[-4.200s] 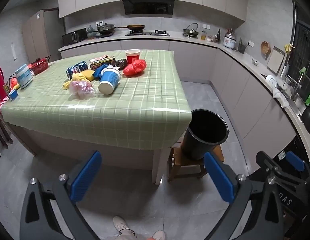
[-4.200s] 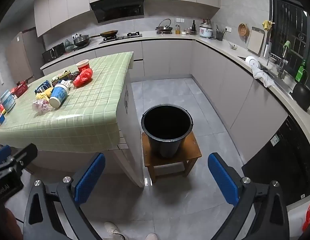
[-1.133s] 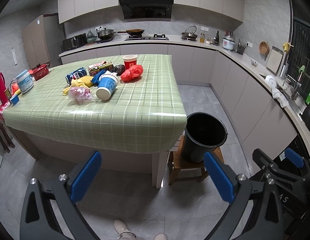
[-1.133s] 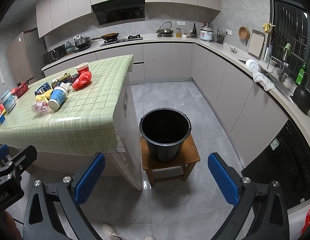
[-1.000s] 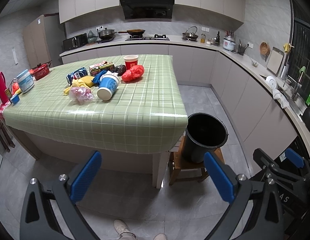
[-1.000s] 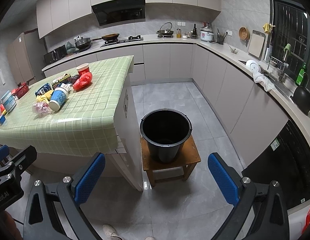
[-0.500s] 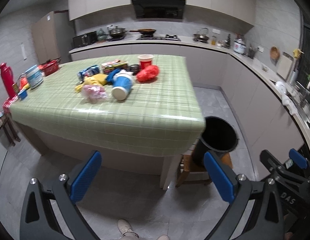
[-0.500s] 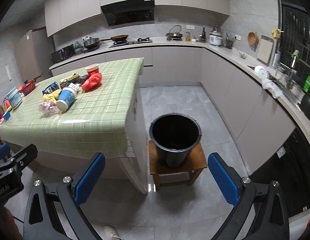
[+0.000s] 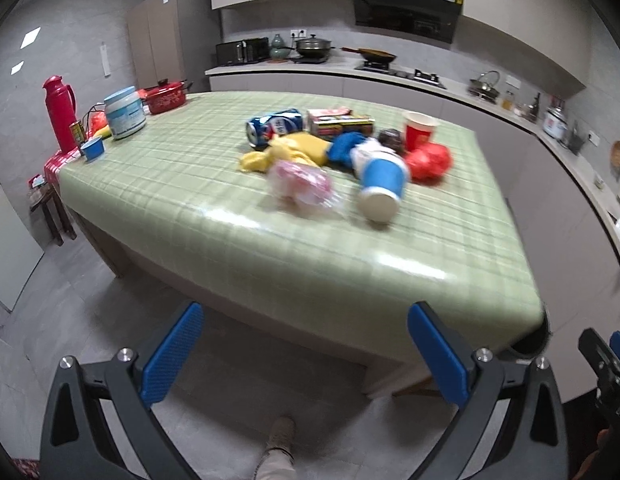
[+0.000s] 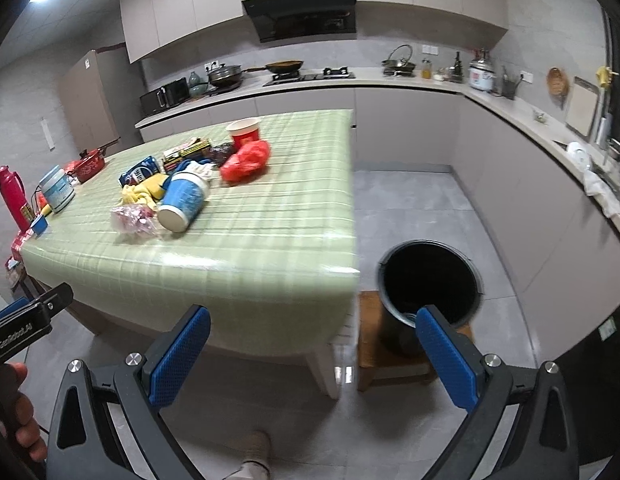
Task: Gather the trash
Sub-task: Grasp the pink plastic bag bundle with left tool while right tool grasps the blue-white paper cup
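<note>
Trash lies in a heap on the green checked table (image 9: 213,184): a blue paper cup on its side (image 9: 381,182), a pink clear bag (image 9: 299,184), a yellow bag (image 9: 293,152), a blue can (image 9: 271,126), a red bag (image 9: 429,162), a red cup (image 9: 418,130) and a snack box (image 9: 338,122). A black bin (image 10: 428,280) stands on a wooden stool (image 10: 368,334) right of the table. My left gripper (image 9: 305,354) is open and empty, short of the table's near edge. My right gripper (image 10: 312,360) is open and empty, above the floor between table and bin.
At the table's far left stand a red thermos (image 9: 61,112), a white tub (image 9: 125,111) and a red pot (image 9: 165,96). Kitchen counters (image 10: 530,128) run along the back and right walls. Grey tiled floor (image 10: 406,196) lies between table and counters.
Both grippers have swung left and moved closer to the table. The trash heap is larger in both views. The bin has slid right, almost out of the left wrist view.
</note>
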Demonstrator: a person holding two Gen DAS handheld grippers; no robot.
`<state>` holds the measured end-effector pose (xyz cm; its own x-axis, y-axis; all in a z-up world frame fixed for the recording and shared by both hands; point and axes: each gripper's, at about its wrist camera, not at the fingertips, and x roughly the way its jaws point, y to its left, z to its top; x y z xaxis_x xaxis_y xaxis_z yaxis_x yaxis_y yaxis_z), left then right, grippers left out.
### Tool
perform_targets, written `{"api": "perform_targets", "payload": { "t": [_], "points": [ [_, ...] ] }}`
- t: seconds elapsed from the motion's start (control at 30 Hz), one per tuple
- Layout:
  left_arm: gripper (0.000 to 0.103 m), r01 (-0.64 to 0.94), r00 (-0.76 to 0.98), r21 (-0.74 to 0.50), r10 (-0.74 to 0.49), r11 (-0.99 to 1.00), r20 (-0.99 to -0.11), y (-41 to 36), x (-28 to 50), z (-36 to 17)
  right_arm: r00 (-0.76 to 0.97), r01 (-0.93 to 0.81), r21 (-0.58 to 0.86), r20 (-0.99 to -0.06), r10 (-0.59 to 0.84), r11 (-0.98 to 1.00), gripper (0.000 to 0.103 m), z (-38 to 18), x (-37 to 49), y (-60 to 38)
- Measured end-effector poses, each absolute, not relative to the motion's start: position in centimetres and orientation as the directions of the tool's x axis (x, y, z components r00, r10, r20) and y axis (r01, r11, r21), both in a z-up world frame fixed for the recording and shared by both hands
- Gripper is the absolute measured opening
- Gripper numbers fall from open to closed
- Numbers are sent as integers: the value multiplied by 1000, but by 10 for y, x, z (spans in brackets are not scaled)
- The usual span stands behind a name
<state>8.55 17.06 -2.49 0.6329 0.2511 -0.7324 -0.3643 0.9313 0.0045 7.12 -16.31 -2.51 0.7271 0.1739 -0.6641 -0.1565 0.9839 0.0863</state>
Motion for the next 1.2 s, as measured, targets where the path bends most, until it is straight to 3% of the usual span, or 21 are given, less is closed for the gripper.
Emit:
{"api": "perform_targets", "payload": {
  "t": [0.5,1.0,1.07,1.2],
  "points": [
    [103,-198,621,13,135,980,-772,242,227,-51,703,-126,91,-694,154,988,103,-29,174,-35],
    [103,-106,532,-21,38,994,-846,263,284,-96,692,-55,80,-716,96,995,103,-39,232,3],
    [94,-79,519,-31,14,996,-855,265,285,-104,690,-60,87,-716,105,994,103,-40,240,9],
    [90,-57,547,-73,-30,996,-837,275,277,-107,675,-80,94,-728,123,992,103,-48,259,26]
  ]
}}
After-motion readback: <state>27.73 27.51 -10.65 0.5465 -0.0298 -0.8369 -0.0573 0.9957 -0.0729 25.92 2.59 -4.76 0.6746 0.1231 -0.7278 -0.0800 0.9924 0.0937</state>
